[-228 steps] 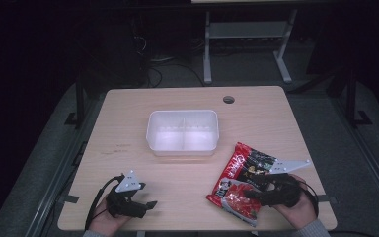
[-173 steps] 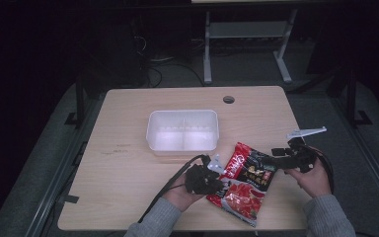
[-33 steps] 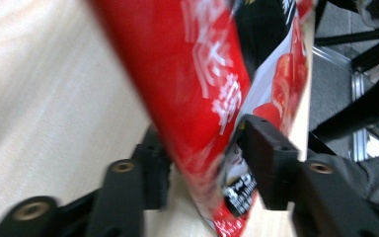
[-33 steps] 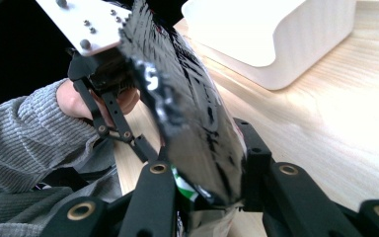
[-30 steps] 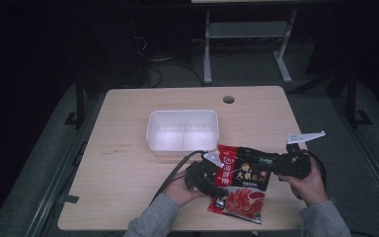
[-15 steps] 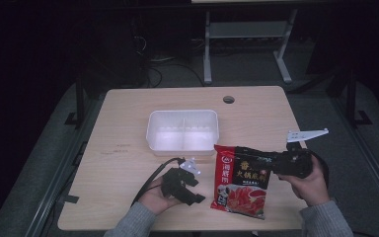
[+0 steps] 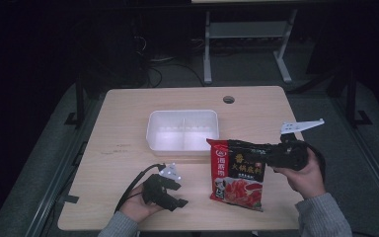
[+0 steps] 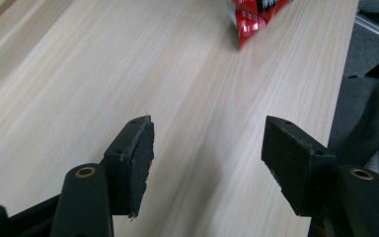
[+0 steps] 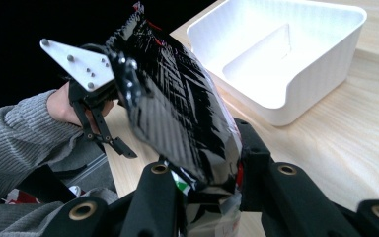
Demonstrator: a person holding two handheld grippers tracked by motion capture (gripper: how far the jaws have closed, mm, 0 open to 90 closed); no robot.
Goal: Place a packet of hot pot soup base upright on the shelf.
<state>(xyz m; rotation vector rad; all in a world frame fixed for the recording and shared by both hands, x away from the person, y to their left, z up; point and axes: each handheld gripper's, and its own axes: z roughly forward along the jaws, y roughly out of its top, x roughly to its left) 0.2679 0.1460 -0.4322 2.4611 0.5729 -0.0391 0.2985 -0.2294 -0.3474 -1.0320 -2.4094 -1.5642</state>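
Red, glossy plastic soup-base packet (image 7: 238, 172) hangs upright near the right of the light wooden surface (image 7: 128, 143), its top edge clamped in the right gripper (image 7: 256, 152) jaws; white two-compartment plastic tub (image 7: 182, 129) just beyond; left gripper (image 7: 173, 197) sits left of the packet, apart from it, jaws just opened wide, nothing between them.

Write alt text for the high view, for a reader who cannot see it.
The right gripper holds a red food packet upright by its top edge, beside a white divided tray on a wooden table. The left gripper hovers open and empty near the table's front edge.
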